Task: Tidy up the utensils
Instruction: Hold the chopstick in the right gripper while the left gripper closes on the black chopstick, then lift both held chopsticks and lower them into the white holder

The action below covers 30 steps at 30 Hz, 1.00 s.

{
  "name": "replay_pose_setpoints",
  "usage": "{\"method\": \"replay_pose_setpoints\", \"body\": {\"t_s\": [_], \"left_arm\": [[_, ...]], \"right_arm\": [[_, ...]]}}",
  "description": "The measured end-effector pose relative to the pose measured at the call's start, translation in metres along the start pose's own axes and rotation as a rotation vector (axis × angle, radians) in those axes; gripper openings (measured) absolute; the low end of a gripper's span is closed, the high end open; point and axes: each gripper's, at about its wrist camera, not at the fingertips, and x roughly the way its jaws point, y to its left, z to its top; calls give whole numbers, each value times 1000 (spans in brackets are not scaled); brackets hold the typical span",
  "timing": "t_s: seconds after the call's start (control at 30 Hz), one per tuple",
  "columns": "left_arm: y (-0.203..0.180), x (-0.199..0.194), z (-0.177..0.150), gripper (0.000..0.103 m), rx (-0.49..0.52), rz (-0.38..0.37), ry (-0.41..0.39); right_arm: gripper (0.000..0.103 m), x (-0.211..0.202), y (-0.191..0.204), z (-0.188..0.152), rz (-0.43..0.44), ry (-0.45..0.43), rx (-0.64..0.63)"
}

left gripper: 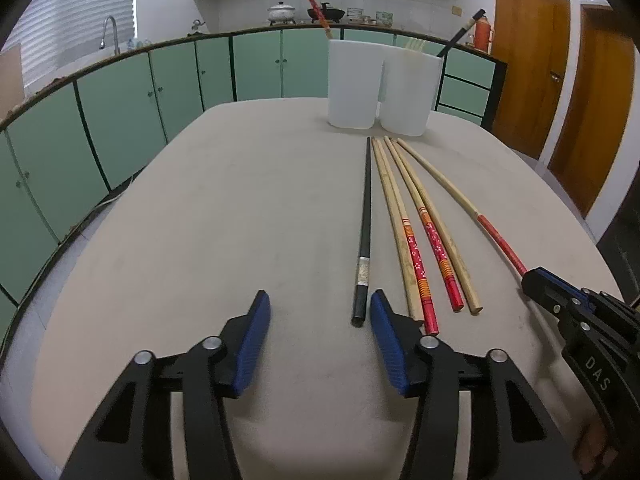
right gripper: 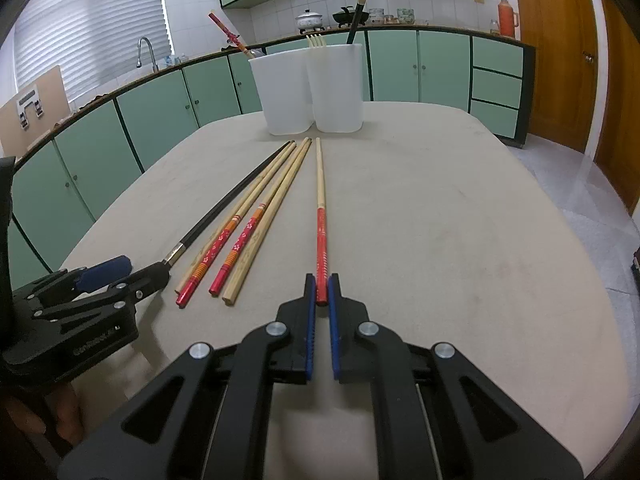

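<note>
Several long chopsticks lie side by side on the beige table. My left gripper is open and empty, its right pad beside the handle end of the black chopstick. My right gripper is shut on the red handle of a separate red-ended chopstick, which lies on the table; it also shows in the left wrist view. Two red-patterned chopsticks and plain bamboo ones lie between. Two white holders stand at the far end, with a red chopstick, a fork and a black chopstick inside.
Green kitchen cabinets curve around the table's left and far sides. A sink tap and pots sit on the counter. Wooden doors are at the right. The table's right half is bare.
</note>
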Motion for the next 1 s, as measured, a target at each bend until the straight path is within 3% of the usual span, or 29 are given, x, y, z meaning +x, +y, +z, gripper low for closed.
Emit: {"method": "replay_pose_setpoints", "body": {"t_s": [0.2,0.3,0.5,0.63,0.77,1.0], "left_arm": [[-10,2,2,26,50,-16,-7],[-16,3,2,9,75,-24,-12],[-11,-3,7,6,49,-53,-28],[-9,-24,20,6,61,-41,-88],[-8,-44,38,6,87,-29,-138],[-4,-78,76,6,83,-37,-232]], "right_arm": [[5,1,2,-1,0,2,-2],[5,1,2,-1,-2,4,-4],[5,-2,2,0,-12,2,-11],[5,-12,-1,7,-27,-25,-25],[5,-29,0,24,-58,-80,-82],[5,-59,-10,63,-24,-155,-83]]}}
